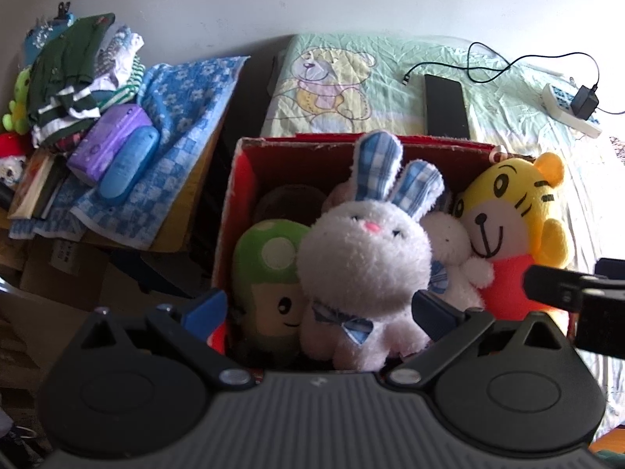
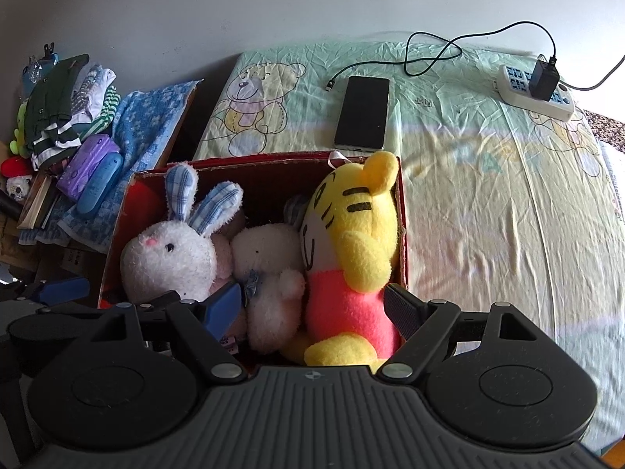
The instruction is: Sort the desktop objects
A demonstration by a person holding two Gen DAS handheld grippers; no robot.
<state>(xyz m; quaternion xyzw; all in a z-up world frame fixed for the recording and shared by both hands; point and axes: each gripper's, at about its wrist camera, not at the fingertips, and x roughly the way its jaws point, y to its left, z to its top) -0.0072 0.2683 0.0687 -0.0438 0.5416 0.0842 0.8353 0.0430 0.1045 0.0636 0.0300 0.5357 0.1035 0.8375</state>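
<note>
L wrist view:
- Left gripper (image 1: 319, 308): fingers spread wide, nothing clamped. Blue-padded finger (image 1: 205, 312) at near-left corner of box; other finger just beside rabbit's flank. Contact w/ plush: can't tell.
- Red cardboard box (image 1: 244, 164): open top, sits on bed sheet, packed w/ plush toys.
- White rabbit plush (image 1: 363, 262): blue-checked ears, bow at neck, front-centre in box, upright.
- Green mushroom plush (image 1: 269, 285): left of rabbit, pressed against it, inside box.
- Small white plush (image 1: 453, 258): wedged btw rabbit & tiger.
- Yellow tiger plush (image 1: 511, 226): pink shirt, at right wall of box, head above rim.
- Dark round item behind mushroom: too dim to ID.
- Part of right gripper (image 1: 562, 289): black, enters at right edge, near tiger.
- Bed sheet (image 1: 390, 74): pale green, bear print.
- Phone (image 1: 445, 105): dark, flat on sheet behind box; black cable (image 1: 496, 62) loops near it.
- Power strip (image 1: 566, 109): white, far right, adapter plugged in.
- Blue checked towel (image 1: 175, 117): left of box, bears purple pack (image 1: 105, 140) & blue case (image 1: 127, 164). Clothes pile (image 1: 78, 74) behind.

R wrist view:
- Right gripper (image 2: 312, 308): fingers apart, unclamped; tiger's pink body & small white plush lie btw them. Blue pad by small plush, black pad just beside tiger's right side.
- Box (image 2: 273, 160): same 3 plush visible in a row: rabbit (image 2: 168, 258) left, small white (image 2: 269, 273) mid, tiger (image 2: 351, 242) right vs. wall.
- Left gripper's blue finger (image 2: 62, 289) shows at left edge, just outside the box's left wall.
- Phone (image 2: 363, 113) on sheet (image 2: 488, 195) behind box; cable (image 2: 441, 47) runs to adapter on strip (image 2: 535, 90).
- Towel (image 2: 144, 125), pack (image 2: 84, 164), case (image 2: 99, 183), clothes (image 2: 62, 101) at left.
</note>
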